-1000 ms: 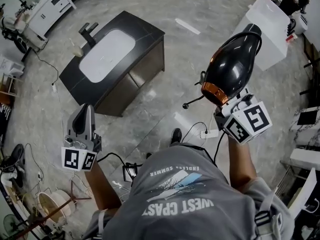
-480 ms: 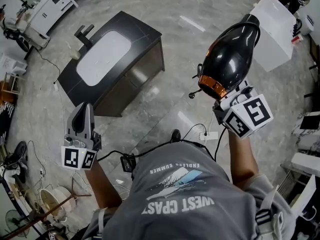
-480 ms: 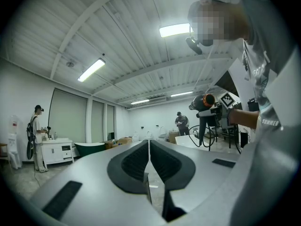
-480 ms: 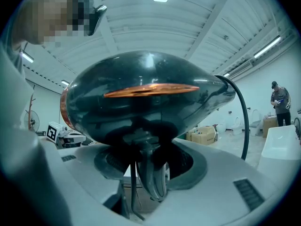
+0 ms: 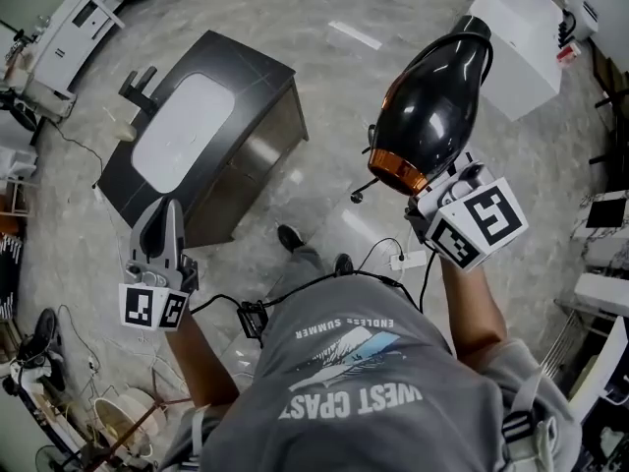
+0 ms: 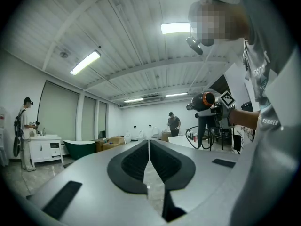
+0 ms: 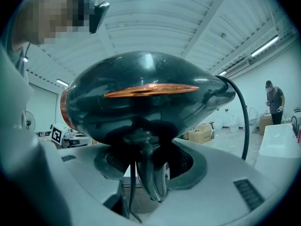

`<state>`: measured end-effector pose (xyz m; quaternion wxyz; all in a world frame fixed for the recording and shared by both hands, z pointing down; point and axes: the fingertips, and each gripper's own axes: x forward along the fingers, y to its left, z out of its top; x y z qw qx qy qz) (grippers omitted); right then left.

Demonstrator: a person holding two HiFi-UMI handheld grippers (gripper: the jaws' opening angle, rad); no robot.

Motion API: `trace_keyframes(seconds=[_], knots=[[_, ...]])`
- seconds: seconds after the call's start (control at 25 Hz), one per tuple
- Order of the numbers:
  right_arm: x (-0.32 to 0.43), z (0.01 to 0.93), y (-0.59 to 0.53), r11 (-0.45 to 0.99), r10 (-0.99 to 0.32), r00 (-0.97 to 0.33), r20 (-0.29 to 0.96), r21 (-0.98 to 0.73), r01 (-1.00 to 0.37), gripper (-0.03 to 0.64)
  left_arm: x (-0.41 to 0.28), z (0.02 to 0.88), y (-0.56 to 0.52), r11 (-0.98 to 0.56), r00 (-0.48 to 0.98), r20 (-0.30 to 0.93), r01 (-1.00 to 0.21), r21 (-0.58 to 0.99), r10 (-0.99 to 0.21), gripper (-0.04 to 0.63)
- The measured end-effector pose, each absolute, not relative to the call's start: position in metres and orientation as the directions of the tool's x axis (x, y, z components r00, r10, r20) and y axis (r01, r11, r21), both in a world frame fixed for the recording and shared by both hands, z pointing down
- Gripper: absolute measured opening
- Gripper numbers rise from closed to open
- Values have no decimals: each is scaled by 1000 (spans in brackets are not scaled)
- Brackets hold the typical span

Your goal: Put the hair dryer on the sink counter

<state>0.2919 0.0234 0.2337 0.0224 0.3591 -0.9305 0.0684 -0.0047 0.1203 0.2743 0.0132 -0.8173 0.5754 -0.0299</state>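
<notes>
Moved: we are stepping forward, so the sink counter (image 5: 263, 75) is sitting further left in the head view than a second ago. The hair dryer (image 5: 429, 101) is riding slightly higher and further left as well. A second shoe (image 5: 291, 236) is now showing on the floor.
Hair dryer: we are carrying it in the air at our right, over bare floor and well apart from the counter. Its glossy black body is pointing away from us, and the copper ring end is sitting nearest the gripper.
Right gripper (image 5: 439, 187): we are clamping its jaws on the dryer's handle. In the right gripper view the handle is standing between the pads (image 7: 188, 166), just under the dark body (image 7: 141, 93), and is keeping them partly apart.
Cord (image 7: 245, 126): it is arcing down past the right side of the dryer.
Left gripper (image 5: 165, 214): we are holding it low at our left, aiming toward the near corner of the counter. Its jaws are lying together with nothing between them (image 6: 149, 142).
Sink counter: its dark top is framing a white basin (image 5: 182, 131), with a dark faucet (image 5: 138, 81) on the far side.
</notes>
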Motion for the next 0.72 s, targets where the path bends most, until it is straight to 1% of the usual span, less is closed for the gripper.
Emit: trace_keyframes(seconds=[0.32, 0.72], knots=[[279, 234, -14, 692, -705, -701, 109, -112, -714, 225, -14, 269, 53, -415, 415, 11, -909, -48, -910, 26], [231, 227, -63, 668, -729, -676, 105, -104, -737, 224, -70, 267, 2, -432, 432, 6, -901, -45, -902, 26]])
